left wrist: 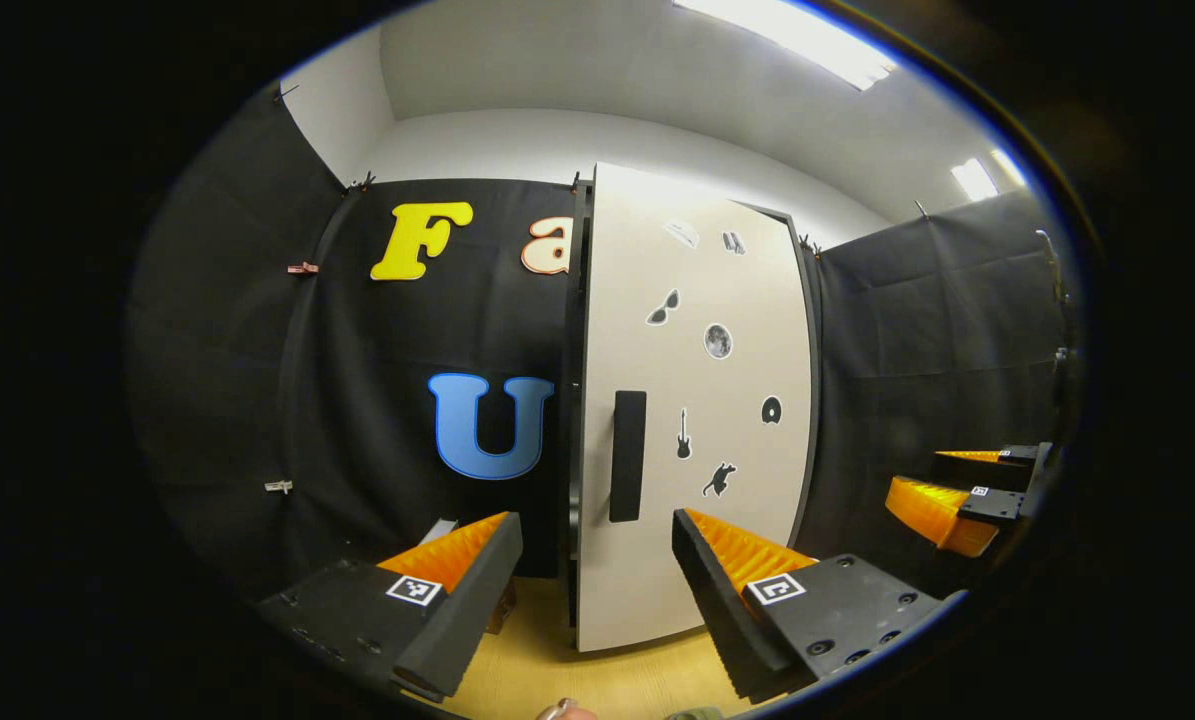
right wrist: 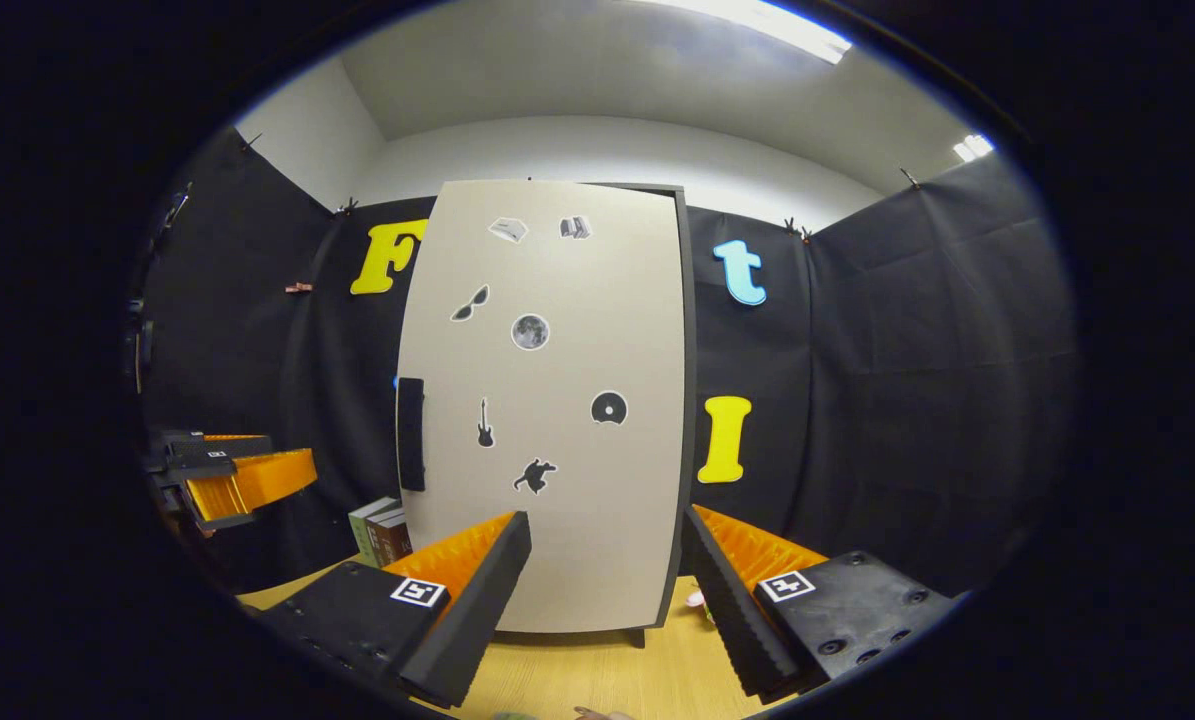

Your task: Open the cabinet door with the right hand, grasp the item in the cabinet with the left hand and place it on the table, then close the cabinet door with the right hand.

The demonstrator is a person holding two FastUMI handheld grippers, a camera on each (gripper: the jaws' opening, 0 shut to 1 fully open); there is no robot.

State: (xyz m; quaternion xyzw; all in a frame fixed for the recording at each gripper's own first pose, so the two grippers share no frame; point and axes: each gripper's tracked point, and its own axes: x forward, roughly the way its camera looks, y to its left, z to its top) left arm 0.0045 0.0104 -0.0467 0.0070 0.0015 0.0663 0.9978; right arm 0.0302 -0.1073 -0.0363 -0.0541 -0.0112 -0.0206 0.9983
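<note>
While the cabinet (right wrist: 547, 400) stands on the table (right wrist: 597, 670) with its door (left wrist: 697, 400) shut, both grippers hang in front of it, holding nothing. In the left gripper view, the left gripper (left wrist: 597, 590) has its fingers spread wide, with the door's dark handle (left wrist: 627, 455) showing in the gap between them, apart from both. Far off at the right edge of that view sits the right gripper (left wrist: 967, 490), also spread and clear of the cabinet.

In the right gripper view, the right gripper (right wrist: 607, 590) is released too, its fingers framing the lower part of the door without touching it. The handle (right wrist: 411, 433) lies on the door's left edge, well to the left of this gripper. The left gripper (right wrist: 227, 480) shows at the left side, near the booth wall, fingers parted.

Small stickers (right wrist: 530, 331) dot the door: glasses, a moon, a guitar, a disc, an animal. Some books (right wrist: 382, 530) stand on the table just left of the cabinet. The item inside is hidden behind the shut door, so I cannot tell what it is.
</note>
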